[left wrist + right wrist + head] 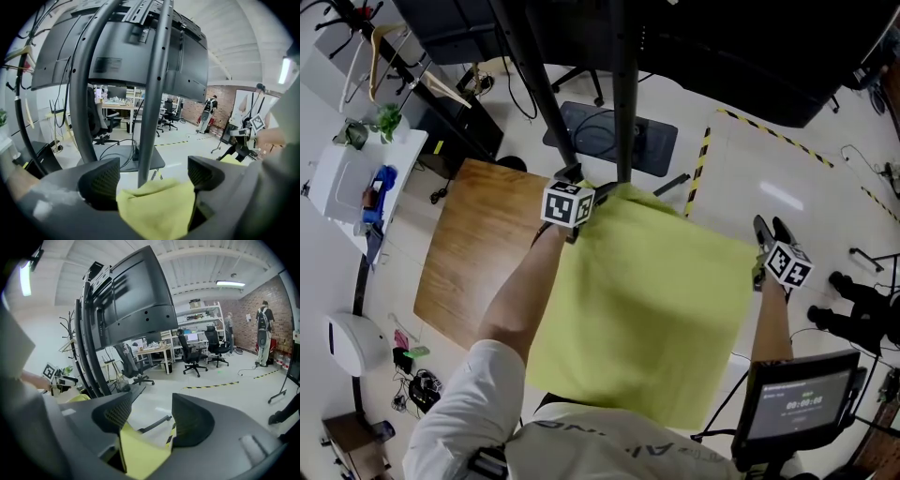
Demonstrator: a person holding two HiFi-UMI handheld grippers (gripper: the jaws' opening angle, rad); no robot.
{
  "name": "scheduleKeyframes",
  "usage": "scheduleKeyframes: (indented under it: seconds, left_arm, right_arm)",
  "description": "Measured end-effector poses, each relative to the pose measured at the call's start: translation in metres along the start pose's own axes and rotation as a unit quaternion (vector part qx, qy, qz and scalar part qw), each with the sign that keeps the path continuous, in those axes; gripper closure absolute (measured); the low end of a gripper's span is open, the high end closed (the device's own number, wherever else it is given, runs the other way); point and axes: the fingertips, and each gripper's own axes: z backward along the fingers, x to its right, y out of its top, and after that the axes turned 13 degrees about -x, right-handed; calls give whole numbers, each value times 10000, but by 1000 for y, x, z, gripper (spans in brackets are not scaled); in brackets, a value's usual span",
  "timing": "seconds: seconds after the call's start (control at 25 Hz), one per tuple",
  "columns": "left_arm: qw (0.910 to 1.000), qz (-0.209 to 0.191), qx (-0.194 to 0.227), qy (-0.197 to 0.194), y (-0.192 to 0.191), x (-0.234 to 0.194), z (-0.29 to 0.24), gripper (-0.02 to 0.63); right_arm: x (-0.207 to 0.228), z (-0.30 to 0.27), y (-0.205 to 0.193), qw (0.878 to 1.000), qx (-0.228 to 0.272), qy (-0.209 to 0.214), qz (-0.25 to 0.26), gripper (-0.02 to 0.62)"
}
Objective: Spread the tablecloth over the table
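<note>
A yellow-green tablecloth [647, 309] lies spread over the right part of a wooden table [473, 253], whose left part is bare. My left gripper [598, 193] is at the cloth's far left corner. In the left gripper view the left gripper [152, 180] stands open, and a crumpled cloth corner [157, 206] lies loose between the jaws. My right gripper [772, 231] is at the far right corner. The right gripper [150, 420] is also open, with a flat cloth corner [138, 453] low between the jaws, not pinched.
Black stand poles [623, 94] rise just beyond the table's far edge, on a dark base plate [609, 136]. A white side table [352, 178] with small items stands at the left. Black-and-yellow floor tape [701, 159] runs ahead. A small screen [797, 403] sits at the lower right.
</note>
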Motion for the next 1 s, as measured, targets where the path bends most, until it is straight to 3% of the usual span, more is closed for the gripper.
scheduleKeyframes:
  seconds: [0.36,0.44,0.52,0.56,0.68,0.76,1.0]
  left_arm:
    - [9986,-373,382,21,26,29,41,145]
    - [9970,-440,627,147,37,33,61,213]
    - [9942,-434,957,240,49,38,86,328]
    - [9924,-436,1115,270,54,42,99,388]
    - [9872,-527,1451,393,63,61,141,496]
    - [9836,-528,1661,475,62,74,171,558]
    - [9745,-575,2070,648,41,124,249,599]
  right_arm:
    - [-43,37,15,9988,152,70,470,333]
    - [-57,51,21,9978,266,110,594,333]
    - [-70,69,29,9964,452,128,710,336]
    - [-77,81,33,9953,581,105,773,363]
    - [-99,121,47,9898,1015,41,999,564]
    - [-121,145,54,9849,1265,162,1169,588]
    - [-165,217,50,9767,1653,412,1305,588]
